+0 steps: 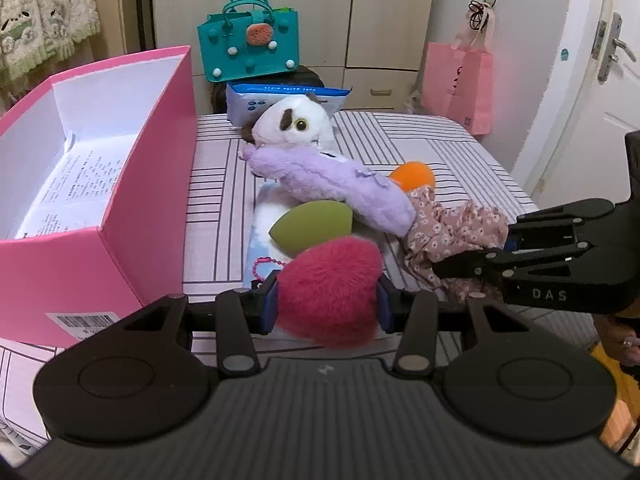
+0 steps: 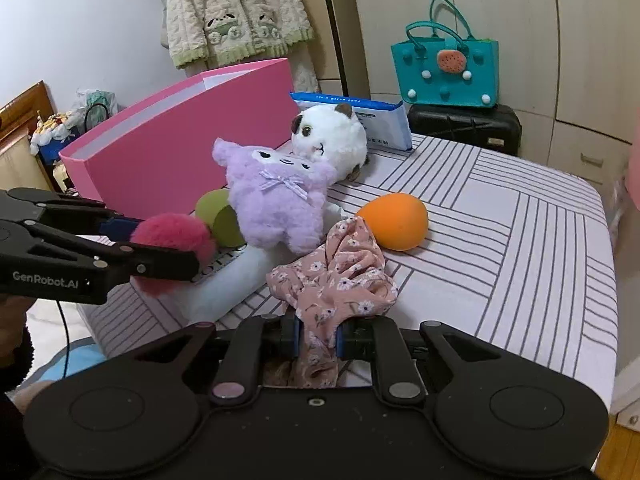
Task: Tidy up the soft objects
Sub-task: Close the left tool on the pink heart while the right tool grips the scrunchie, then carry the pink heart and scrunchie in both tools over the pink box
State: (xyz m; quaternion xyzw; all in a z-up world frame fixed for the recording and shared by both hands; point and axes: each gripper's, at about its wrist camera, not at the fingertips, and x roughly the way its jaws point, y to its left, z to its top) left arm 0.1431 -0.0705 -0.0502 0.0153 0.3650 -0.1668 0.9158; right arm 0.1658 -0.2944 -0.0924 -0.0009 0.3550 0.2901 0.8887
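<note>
My left gripper [image 1: 326, 306] is shut on a fuzzy magenta pom-pom [image 1: 330, 290], also in the right wrist view [image 2: 174, 236]. My right gripper [image 2: 317, 336] is shut on a pink floral scrunchie [image 2: 336, 276], which shows in the left wrist view [image 1: 452, 232] too. Behind lie a purple plush [image 2: 276, 196], a white cat plush [image 2: 332, 138], a green sponge [image 1: 314, 222], an orange sponge [image 2: 394, 220] and a white packet [image 2: 228, 280]. An open pink box [image 1: 120, 216] stands at the left.
The striped bed cover [image 2: 520, 240] ends close at the right. A blue wipes pack [image 2: 376, 120], a teal bag [image 2: 446, 72] on a black case [image 2: 464, 124], a pink paper bag [image 1: 460, 84] and a door [image 1: 580, 100] are beyond.
</note>
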